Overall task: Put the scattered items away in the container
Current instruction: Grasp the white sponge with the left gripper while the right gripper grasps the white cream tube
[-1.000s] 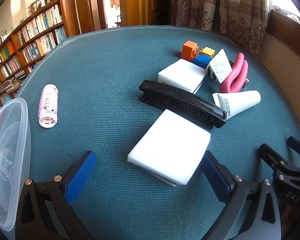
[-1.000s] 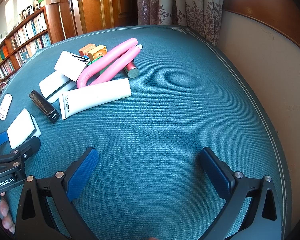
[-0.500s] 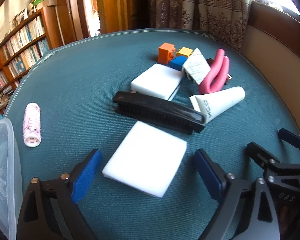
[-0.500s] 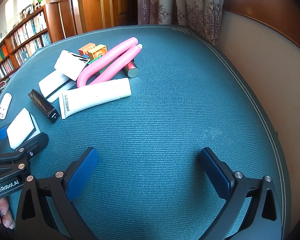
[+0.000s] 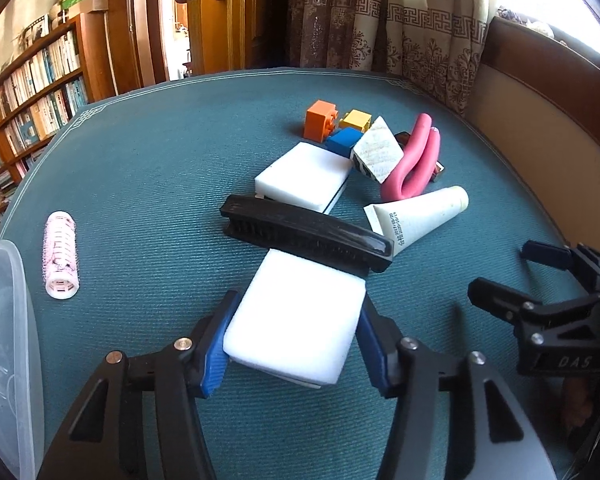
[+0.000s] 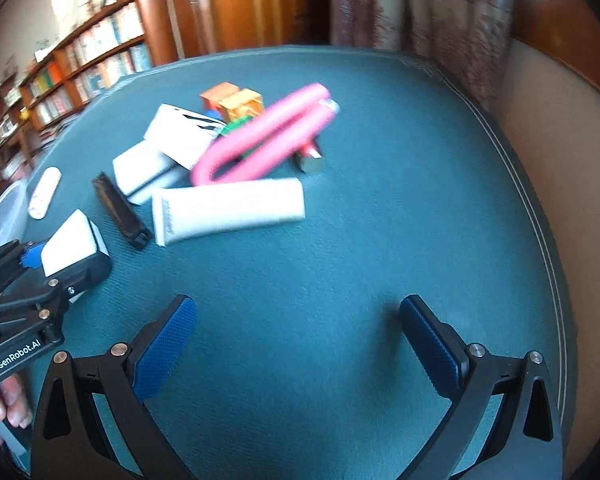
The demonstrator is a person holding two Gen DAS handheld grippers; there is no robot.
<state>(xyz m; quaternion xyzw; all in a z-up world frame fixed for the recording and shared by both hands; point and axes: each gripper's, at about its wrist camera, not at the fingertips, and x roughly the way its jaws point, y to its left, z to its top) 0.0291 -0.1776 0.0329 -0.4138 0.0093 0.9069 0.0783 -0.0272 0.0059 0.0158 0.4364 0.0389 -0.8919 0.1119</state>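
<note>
From the left wrist, we see our left gripper (image 5: pixel 292 338) clamped on the white sponge (image 5: pixel 298 316), the black brush (image 5: pixel 306 236) just ahead, the clear container (image 5: pixel 8 360) at far left.

From the right wrist, our right gripper (image 6: pixel 298 344) hangs wide apart, empty, the white tube (image 6: pixel 228 210) ahead-left.

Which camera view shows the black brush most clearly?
The left wrist view: the black brush lies sharp and side-on, bristles visible, just past the white sponge between the left tool's pads. In the right wrist view it is small, blurred and seen end-on at the left.
</note>
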